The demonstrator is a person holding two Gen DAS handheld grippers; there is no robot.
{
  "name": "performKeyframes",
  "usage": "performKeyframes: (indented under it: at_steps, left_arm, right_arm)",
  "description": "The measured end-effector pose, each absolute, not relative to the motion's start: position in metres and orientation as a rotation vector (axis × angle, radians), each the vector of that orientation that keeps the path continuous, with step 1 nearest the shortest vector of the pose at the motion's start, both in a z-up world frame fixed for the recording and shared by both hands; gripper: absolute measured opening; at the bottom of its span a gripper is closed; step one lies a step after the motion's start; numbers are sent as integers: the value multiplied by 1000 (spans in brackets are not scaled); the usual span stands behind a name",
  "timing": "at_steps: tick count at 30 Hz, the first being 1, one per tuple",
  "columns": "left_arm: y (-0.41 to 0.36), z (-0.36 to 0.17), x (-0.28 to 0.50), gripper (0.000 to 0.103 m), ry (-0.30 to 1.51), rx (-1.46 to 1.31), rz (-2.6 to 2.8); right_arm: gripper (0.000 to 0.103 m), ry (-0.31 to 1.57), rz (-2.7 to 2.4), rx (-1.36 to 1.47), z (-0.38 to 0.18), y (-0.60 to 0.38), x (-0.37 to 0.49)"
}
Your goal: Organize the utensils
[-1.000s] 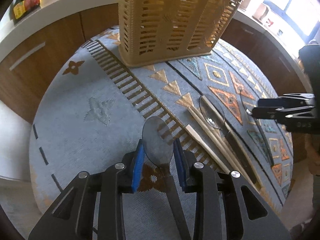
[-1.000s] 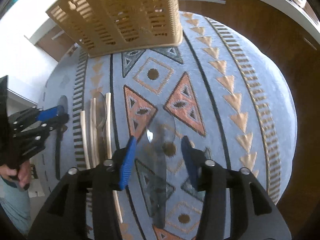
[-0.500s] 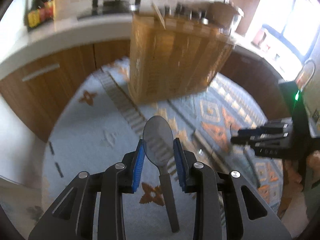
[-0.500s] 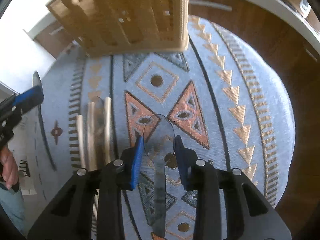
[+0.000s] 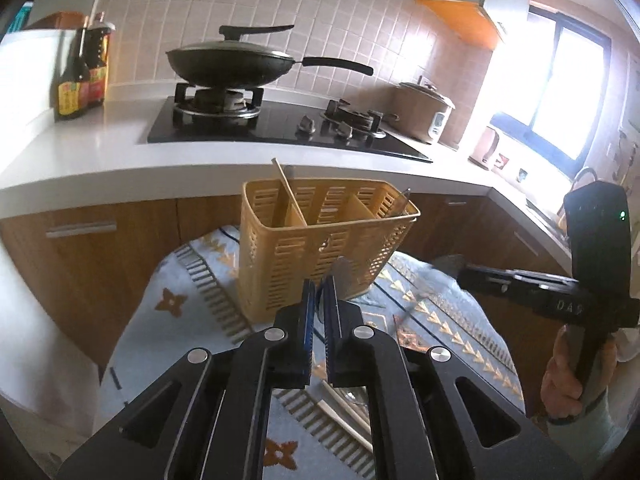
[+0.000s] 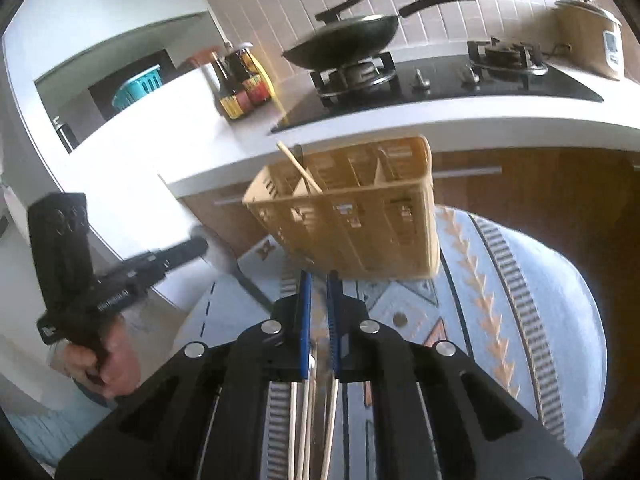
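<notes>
My left claw [image 5: 319,284] has just been closing and is now pressed together on the dark spoon [image 5: 341,270], which stands edge-on between the pads with its handle hanging below. My right claw [image 6: 319,280] has also just been closing, and it pinches the clear spoon [image 5: 443,263] the same way. Both spoons are off the patterned cloth [image 5: 472,320] and hang in front of the yellow basket [image 5: 320,256], lower than its rim. The basket stands on the cloth-covered bench. One chopstick [image 5: 286,188] leans in it near the left end. More chopsticks [image 6: 304,420] lie on the cloth beneath me.

I judge that the step is carrying the spoons to the basket. To do it well I raise each above the rim and keep my two claws well apart. I choose a compartment away from the chopstick and lower the spoon handle first. I spread the pads only once the handle is inside, since so thin a grip could swivel.
</notes>
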State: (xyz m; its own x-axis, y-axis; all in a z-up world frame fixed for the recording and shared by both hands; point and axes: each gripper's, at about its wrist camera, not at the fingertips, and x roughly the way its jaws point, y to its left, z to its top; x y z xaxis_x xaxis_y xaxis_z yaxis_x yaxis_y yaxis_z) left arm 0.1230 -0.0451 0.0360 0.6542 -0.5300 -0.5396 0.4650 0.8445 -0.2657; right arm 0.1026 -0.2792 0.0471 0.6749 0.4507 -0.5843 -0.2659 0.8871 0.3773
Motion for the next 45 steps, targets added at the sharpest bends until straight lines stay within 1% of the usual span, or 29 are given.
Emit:
performKeyframes:
  at_steps: [6,10,11,12,13,14,15,18,21,26,29,31,32,33,34,35,36,37,39,40,41,42,45]
  left_arm:
    - [-40,35,119,0,621,-96,-578]
    - [-37,33,123,0,643,-107,-582]
    - [-36,32,124,0,650,-114,-586]
    - [-34,31,125,0,662,-117,-589]
    - [-31,30,127,0,672,-121,-590]
    - [-28,29,129,0,688,-119,-601]
    - [-25,28,132,0,717,-118,-621]
    - [-16,23,143,0,837,-104,-699]
    - [-12,5,161,0,995,-69,-719]
    - [-19,-35,189,0,1115,-54,-712]
    - [-32,-55,196,1,1137,-18,-687]
    - [-40,-66,201,4,1155,-5,-672]
    - [-43,-68,203,6,1159,-1,-666]
    - [-45,-71,205,11,1160,6,-657]
    - [-46,-74,206,21,1159,15,-645]
    - [-45,-74,206,27,1155,13,-637]
    - [-43,-75,206,36,1149,5,-628]
    - [-40,-75,207,38,1145,-8,-620]
    - [-33,-75,207,39,1147,-57,-614]
    - [-33,-76,208,42,1151,-82,-611]
    - [-33,-77,207,44,1156,-112,-603]
    - [-34,-77,207,49,1159,-127,-597]
    - [-45,-78,205,53,1167,-130,-574]
  right_arm:
    - [6,740,382,256,39,-278,109]
    - [7,781,343,218,29,-277,114]
    - [10,796,323,201,26,-277,115]
    - [23,823,312,185,21,-276,118]
    - [33,859,307,182,14,-276,123]
    - [57,875,294,186,9,-277,124]
    - [65,888,267,194,4,-280,126]
    - [64,923,222,153,-7,-282,128]
    - [64,984,169,179,-21,-289,137]
    - [64,1101,96,246,-55,-290,173]
    - [63,1146,83,312,-71,-289,190]
    - [62,1163,52,333,-79,-288,198]
    - [62,1150,34,329,-80,-286,200]
    - [62,1142,18,313,-79,-283,202]
    - [62,1140,11,304,-79,-280,203]
    - [62,1139,3,294,-80,-276,205]
    - [61,1132,-10,276,-80,-272,206]
    - [61,1127,-20,254,-81,-268,207]
    - [58,1108,-48,204,-82,-258,208]
    - [56,1094,-66,165,-83,-252,208]
    - [50,1083,-77,127,-83,-247,208]
    - [43,1079,-82,99,-84,-241,209]
    - [35,1066,-59,38,-85,-232,204]
